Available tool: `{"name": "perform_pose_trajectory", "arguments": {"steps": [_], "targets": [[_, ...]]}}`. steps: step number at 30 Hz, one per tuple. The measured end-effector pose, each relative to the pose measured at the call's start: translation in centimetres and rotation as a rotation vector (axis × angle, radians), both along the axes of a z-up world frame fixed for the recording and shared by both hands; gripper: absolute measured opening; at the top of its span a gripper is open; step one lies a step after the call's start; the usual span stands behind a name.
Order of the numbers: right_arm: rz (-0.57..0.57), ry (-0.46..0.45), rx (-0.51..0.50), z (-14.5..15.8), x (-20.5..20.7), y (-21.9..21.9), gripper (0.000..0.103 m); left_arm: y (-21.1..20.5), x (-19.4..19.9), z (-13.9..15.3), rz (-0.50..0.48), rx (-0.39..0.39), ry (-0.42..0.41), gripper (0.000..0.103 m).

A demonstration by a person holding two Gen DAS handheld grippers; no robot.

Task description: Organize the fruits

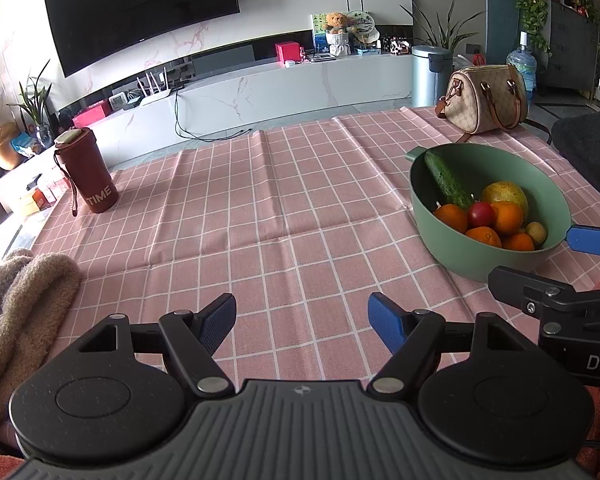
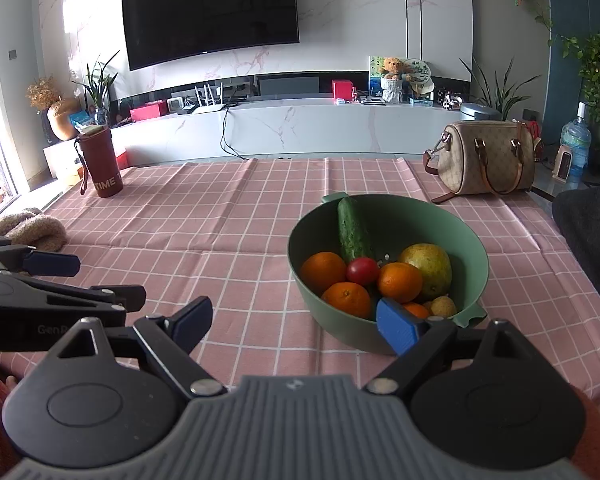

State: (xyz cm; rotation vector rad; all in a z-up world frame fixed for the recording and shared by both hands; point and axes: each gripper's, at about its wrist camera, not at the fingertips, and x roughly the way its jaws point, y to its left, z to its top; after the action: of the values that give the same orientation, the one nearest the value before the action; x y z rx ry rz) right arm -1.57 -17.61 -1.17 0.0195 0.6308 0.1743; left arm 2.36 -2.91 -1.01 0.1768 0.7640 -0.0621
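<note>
Pink checked tablecloth (image 2: 236, 216) carries a green bowl (image 2: 452, 232) of firm, rollable oranges (image 2: 323, 271), a cucumber (image 2: 352, 228), perhaps a pear; grip each across its middle. Left gripper (image 1: 302, 322) and right gripper (image 2: 296, 324) both gape empty

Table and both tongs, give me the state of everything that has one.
Left tongs: open, empty.
Right tongs: open, empty.
Bowl: upright, holding fruit.
Cucumber: leaning on the bowl wall.
Tumbler: upright, lidded.
Handbag: upright, handles down.
TV: off.
</note>
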Motion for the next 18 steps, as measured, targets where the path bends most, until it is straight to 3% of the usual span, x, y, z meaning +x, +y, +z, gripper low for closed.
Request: {"name": "perform_pose_trajectory", "arguments": {"steps": [18], "targets": [[0.000,0.001,0.001,0.01,-0.03,0.01,0.086,-0.12,-0.23,0.27,0.002,0.000,-0.003,0.088]]}}
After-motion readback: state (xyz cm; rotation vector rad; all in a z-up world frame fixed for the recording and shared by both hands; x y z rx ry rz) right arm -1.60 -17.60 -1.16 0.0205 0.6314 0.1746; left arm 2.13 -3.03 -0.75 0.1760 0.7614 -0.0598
